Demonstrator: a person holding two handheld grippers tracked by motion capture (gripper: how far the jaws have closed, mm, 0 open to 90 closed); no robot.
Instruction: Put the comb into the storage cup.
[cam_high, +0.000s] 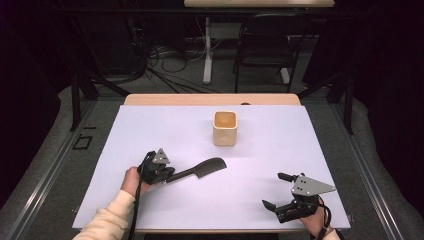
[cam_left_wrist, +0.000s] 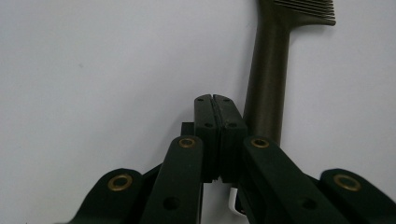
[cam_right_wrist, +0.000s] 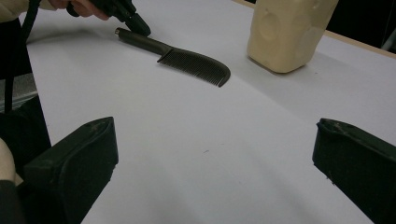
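Both tongs sit near the bench's (cam_high: 150, 130) front edge. Right tongs (cam_high: 281, 192) rest by the front right corner, released, jaws spread wide and grasping nothing; in the right gripper view those jaws frame bare white sheet with the comb and cup beyond. Left tongs (cam_high: 167, 175) lie toward the front left, clenched, with the pads pressed flat together in the left gripper view (cam_left_wrist: 218, 123) and nothing between them. The comb's handle runs just beside those closed pads, on their right in that view, not inside them.

The comb (cam_high: 200, 169) lies flat on the sheet, handle end at the left tongs, toothed head pointing toward the middle of the bench. Whether the handle's end touches the tongs I cannot tell from above.

Judging by this, the step in hand is taking hold of the comb. To do it well, the left tongs should probably release first, shift sideways so the handle falls between the pads, then close across the handle's narrow width near its end, low enough to catch a flat, thin thing. Gripping the handle rather than the teeth would give a firmer hold.

Farther back, a pale square cup (cam_high: 224, 128) stands upright past the middle, well apart from the comb. Its open top shows a bare inside, as far as the high view reaches.
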